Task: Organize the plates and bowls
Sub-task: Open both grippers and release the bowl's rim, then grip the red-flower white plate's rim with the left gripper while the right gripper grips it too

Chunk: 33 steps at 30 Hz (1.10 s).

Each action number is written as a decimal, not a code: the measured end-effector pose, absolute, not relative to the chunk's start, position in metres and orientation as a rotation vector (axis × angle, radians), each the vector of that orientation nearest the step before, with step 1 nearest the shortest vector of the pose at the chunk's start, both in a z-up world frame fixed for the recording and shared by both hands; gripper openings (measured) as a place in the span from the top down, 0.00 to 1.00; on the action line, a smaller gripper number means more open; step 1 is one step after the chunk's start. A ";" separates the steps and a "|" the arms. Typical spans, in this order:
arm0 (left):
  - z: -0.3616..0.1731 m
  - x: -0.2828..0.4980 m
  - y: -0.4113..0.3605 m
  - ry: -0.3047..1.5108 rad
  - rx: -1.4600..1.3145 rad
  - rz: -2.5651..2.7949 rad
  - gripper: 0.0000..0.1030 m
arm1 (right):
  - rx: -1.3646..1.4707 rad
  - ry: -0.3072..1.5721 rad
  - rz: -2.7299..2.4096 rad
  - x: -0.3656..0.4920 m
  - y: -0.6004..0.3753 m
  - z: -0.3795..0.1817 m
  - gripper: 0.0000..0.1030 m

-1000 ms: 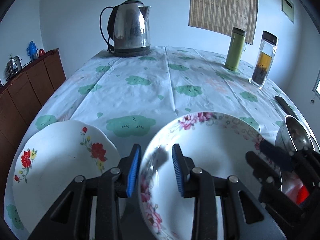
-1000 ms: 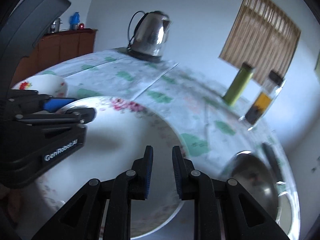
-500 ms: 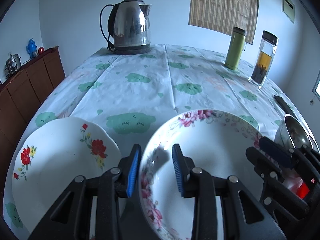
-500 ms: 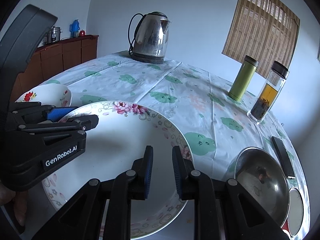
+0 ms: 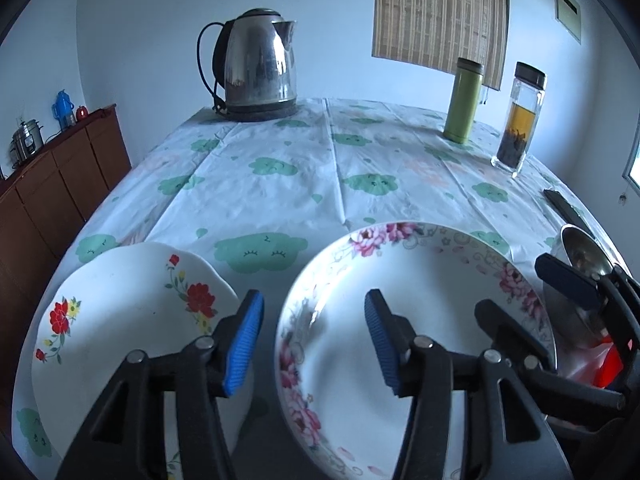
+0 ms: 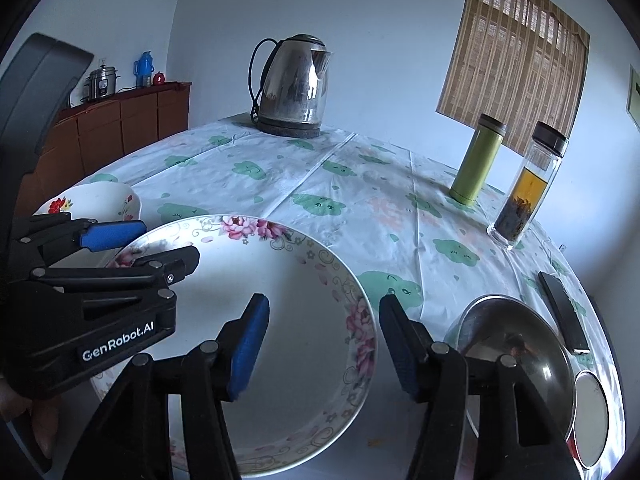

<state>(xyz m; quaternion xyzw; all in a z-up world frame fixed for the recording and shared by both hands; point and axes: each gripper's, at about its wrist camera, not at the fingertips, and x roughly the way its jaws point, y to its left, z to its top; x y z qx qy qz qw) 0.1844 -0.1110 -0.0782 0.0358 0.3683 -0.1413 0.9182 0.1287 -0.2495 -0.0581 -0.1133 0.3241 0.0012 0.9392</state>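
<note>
Both jaws wide open, gripping nothing: left gripper (image 5: 314, 338) and right gripper (image 6: 322, 344) straddle opposite rims of the pink-flowered plate (image 6: 288, 320) on the table (image 6: 360, 200). Looks like release or pre-grasp. Next target is probably the red-flowered bowl (image 5: 120, 320) just beside it.

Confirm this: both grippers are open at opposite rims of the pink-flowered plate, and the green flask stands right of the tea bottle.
Not quite. The green flask stands left of the tea bottle, as the right wrist view shows. The rest holds: the left gripper and right gripper are open at opposite rims of the pink-flowered plate.
</note>
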 end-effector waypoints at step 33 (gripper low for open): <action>-0.038 0.171 -0.012 0.627 -0.034 -0.007 0.34 | -0.161 0.580 0.201 0.116 -0.228 -0.033 0.42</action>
